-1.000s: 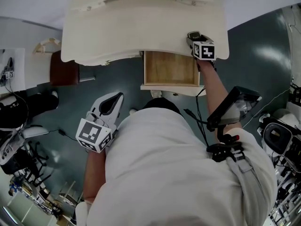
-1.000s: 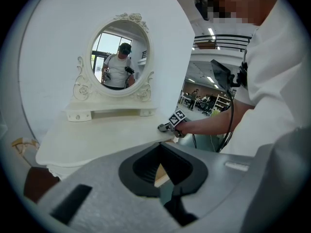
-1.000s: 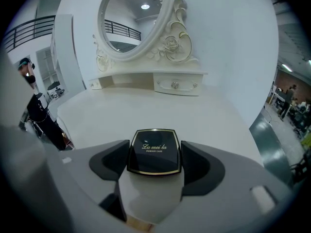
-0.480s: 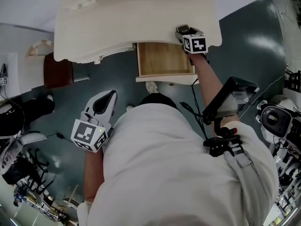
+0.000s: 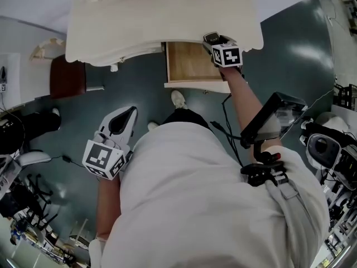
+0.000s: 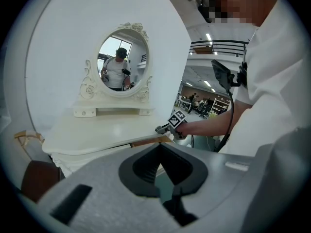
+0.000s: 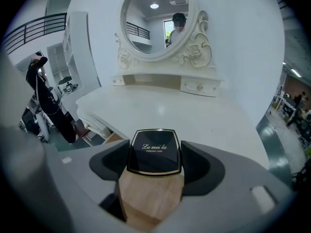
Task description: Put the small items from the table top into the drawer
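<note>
My right gripper point(image 7: 154, 160) has its 2 fingers pinched on a black powder compact point(image 7: 154, 151), one on each side of the case. The case is square with rounded corners and a thin gold rim, and its lid reads "La mei la" in gold script. Directly below the compact I see bare pale wood, the inside of the open drawer point(image 5: 191, 63). In the head view the drawer stands pulled out from under the front edge of the white bench point(image 5: 167, 15). My right arm reaches across to the drawer's right front corner, so the compact hangs there, at the edge of the bench and above the wooden floor of the drawer. I cannot tell whether the case touches the wood.

Past the compact, the bench top runs back to an oval mirror point(image 7: 158, 18) in a carved white frame, with a low shelf under it carrying small knobs.

My left gripper point(image 5: 134, 114) hangs low at my left side, well apart from the bench and over the dark teal floor point(image 5: 139, 88). Its 2 fingers are pressed together at the tips with nothing between them, leaving only a narrow loop of dark padding. From its own view I look up past that loop at the bench, the mirror and my right gripper out at the drawer.
</note>
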A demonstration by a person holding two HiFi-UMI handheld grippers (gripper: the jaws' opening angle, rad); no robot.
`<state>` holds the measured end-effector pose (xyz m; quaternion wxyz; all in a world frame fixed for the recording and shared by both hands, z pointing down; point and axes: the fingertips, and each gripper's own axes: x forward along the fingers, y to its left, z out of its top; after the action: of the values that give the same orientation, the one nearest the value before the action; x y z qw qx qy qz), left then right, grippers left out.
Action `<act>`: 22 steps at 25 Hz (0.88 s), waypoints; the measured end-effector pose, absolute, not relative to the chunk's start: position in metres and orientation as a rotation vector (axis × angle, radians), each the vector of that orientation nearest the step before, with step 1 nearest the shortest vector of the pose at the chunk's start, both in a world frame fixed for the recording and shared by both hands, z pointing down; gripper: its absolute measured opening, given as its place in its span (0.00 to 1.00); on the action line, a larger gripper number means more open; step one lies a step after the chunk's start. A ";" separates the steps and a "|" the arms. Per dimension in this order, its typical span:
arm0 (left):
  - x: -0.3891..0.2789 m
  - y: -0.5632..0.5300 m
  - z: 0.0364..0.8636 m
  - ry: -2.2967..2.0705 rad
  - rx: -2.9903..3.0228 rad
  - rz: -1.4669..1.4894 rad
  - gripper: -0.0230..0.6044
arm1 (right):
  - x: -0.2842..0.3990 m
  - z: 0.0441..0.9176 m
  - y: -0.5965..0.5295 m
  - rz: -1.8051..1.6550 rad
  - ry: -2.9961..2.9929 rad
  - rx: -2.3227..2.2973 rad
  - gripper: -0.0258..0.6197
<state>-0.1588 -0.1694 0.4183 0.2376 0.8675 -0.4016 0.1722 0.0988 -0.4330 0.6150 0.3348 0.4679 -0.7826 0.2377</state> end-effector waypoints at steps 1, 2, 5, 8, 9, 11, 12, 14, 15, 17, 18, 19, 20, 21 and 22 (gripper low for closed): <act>-0.161 -0.166 0.419 -1.101 2.378 0.470 0.04 | 0.096 0.616 -0.428 0.620 -2.043 1.214 0.55; -0.162 -0.163 0.420 -1.101 2.378 0.469 0.04 | 0.093 0.618 -0.423 0.622 -2.043 1.206 0.55; -0.167 -0.152 0.422 -1.100 2.377 0.465 0.04 | 0.083 0.623 -0.407 0.625 -2.045 1.184 0.55; -0.178 -0.138 0.422 -1.100 2.373 0.460 0.04 | 0.067 0.624 -0.389 0.621 -2.044 1.158 0.55; -0.181 -0.135 0.422 -1.100 2.371 0.459 0.04 | 0.062 0.626 -0.385 0.622 -2.043 1.148 0.55; -0.185 -0.131 0.422 -1.100 2.366 0.460 0.04 | 0.055 0.634 -0.377 0.638 -2.050 1.120 0.55; -0.186 -0.129 0.422 -1.101 2.364 0.461 0.04 | 0.052 0.640 -0.373 0.652 -2.057 1.103 0.55; -0.189 -0.124 0.421 -1.107 2.358 0.460 0.04 | 0.048 0.647 -0.366 0.658 -2.051 1.084 0.55; -0.191 -0.123 0.422 -1.111 2.354 0.459 0.04 | 0.047 0.647 -0.363 0.648 -2.036 1.084 0.55; -0.197 -0.121 0.425 -1.122 2.340 0.460 0.04 | 0.043 0.653 -0.361 0.635 -2.013 1.074 0.55; -0.198 -0.121 0.426 -1.128 2.332 0.461 0.04 | 0.040 0.658 -0.361 0.635 -2.009 1.064 0.55; -0.199 -0.121 0.428 -1.135 2.324 0.463 0.04 | 0.038 0.663 -0.362 0.636 -2.007 1.052 0.55; -0.200 -0.122 0.429 -1.142 2.316 0.464 0.04 | 0.036 0.668 -0.363 0.637 -2.006 1.038 0.55; -0.200 -0.123 0.430 -1.149 2.307 0.467 0.04 | 0.033 0.674 -0.365 0.638 -2.004 1.023 0.55; -0.201 -0.125 0.431 -1.158 2.297 0.469 0.04 | 0.030 0.680 -0.368 0.640 -2.003 1.006 0.55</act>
<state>-0.2009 -0.1248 0.4305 0.2602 0.8483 -0.4275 0.1733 0.0297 -0.3675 0.6802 0.3944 0.3965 -0.7896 0.2525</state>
